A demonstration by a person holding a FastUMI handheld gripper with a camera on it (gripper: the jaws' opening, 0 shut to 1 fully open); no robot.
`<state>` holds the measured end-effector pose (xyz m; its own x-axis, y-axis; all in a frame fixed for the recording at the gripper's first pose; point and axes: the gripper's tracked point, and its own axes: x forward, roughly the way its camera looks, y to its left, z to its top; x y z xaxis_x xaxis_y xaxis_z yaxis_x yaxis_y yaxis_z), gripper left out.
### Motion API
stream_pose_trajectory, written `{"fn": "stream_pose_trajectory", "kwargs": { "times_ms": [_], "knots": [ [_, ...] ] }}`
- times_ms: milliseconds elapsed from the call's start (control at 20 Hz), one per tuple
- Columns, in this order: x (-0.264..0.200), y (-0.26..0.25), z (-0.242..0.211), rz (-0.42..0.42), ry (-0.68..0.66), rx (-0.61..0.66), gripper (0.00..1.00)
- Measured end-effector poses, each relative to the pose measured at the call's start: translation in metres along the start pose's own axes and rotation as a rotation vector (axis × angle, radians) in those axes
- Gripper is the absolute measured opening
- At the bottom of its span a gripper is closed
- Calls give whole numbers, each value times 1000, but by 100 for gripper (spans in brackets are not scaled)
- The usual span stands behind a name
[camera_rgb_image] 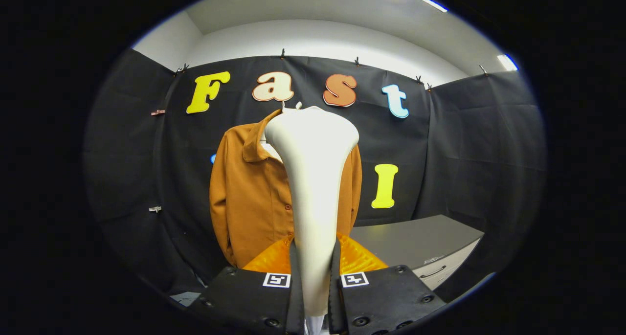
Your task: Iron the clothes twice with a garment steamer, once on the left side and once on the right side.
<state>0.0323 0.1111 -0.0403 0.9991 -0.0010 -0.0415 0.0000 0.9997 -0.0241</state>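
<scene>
Steamer [313, 178] stands upright between the gripper's [315, 286] two fingers, which are closed tight on its slim handle from both sides, so the pick-up part of the job looks finished. Its wide head rises toward twelve o'clock from the fingers and blocks the middle of the brown shirt [249, 198], which hangs beyond it on a hanger against the black cloth wall [464, 149]. Whether the head touches the fabric cannot be told; it appears to sit a little in front of the shirt, about level with the collar. Nothing shows either pass as done: the shirt's left panel, at about ten o'clock from the steamer, and the strip at two o'clock look the same. By my reading both strokes, left and right, remain ahead. A grey cabinet [415, 242] with drawers sits at four o'clock, well apart.
</scene>
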Motion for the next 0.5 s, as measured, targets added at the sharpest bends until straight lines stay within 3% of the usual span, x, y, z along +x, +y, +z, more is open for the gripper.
{"fn": "stream_pose_trajectory", "kwargs": {
  "times_ms": [500],
  "knots": [
    [-5, -17, 10, -7, -25, 10, 23]
  ]
}}
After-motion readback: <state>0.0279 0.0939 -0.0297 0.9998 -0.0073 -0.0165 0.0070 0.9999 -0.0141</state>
